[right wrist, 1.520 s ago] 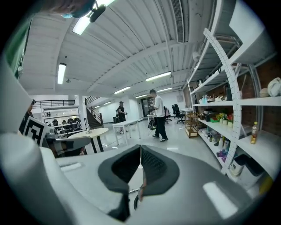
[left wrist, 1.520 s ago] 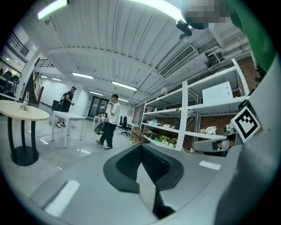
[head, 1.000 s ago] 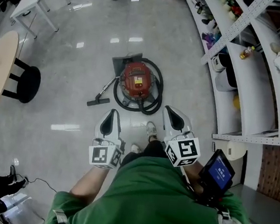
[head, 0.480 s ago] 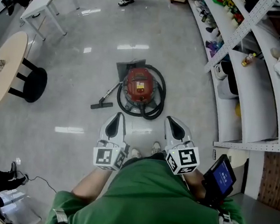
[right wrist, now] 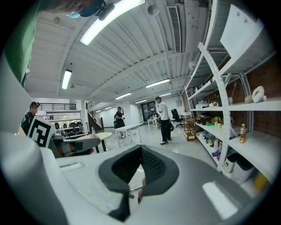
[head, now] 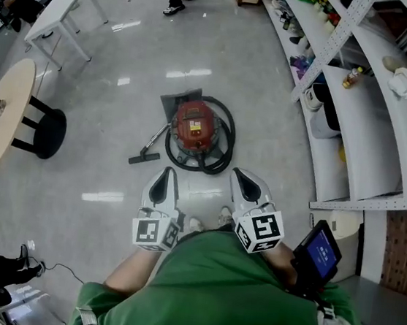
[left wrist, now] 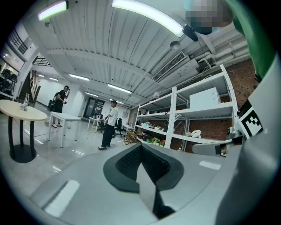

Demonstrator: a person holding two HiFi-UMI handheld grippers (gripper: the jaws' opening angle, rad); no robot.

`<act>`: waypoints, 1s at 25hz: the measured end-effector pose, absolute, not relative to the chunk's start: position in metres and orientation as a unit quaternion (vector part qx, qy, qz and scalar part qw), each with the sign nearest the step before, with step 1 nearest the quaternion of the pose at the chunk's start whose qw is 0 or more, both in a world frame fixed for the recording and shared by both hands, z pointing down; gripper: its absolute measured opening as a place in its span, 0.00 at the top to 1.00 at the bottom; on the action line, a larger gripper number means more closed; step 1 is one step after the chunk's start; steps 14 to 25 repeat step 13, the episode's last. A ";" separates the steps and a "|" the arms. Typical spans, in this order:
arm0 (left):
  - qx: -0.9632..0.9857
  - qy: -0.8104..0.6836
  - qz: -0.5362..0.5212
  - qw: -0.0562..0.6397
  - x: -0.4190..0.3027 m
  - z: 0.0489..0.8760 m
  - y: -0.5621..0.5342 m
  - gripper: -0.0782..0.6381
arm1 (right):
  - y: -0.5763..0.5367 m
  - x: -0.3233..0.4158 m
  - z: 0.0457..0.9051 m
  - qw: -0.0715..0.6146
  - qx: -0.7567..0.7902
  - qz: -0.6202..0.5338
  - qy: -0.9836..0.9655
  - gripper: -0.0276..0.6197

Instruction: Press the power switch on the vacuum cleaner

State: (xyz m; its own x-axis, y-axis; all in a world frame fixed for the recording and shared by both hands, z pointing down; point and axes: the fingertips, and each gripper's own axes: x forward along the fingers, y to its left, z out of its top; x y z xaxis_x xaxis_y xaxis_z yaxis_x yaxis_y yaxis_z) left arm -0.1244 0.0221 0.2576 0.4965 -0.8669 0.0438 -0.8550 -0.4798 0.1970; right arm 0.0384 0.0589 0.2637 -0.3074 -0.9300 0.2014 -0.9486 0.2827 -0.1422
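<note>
left tongs (head: 163,177) clenched, empty | right tongs (head: 244,180) clenched, empty | round red vacuum cleaner (head: 196,124), black coiled hose (head: 224,150), glossy grey floor (head: 103,138)

Your vacuum cleaner (head: 194,124) is red on top, with a black hose (head: 225,143) curled round it. The floor (head: 109,95) is shiny grey. Your left gripper (head: 164,173) and right gripper (head: 241,177) are pale grey with black pads and black-and-white square marks. Your shirt (head: 210,291) is green. The stool (head: 45,131) is black.
</note>
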 end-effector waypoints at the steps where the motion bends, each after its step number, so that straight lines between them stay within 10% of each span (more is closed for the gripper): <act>1: 0.860 -0.501 -0.030 0.096 -0.122 0.257 0.023 0.88 | 0.060 0.039 0.262 0.038 0.587 0.117 -0.801 0.95; 25: 0.858 -0.502 -0.023 0.102 -0.108 0.259 0.033 0.88 | 0.067 0.047 0.258 0.033 0.580 0.116 -0.805 0.95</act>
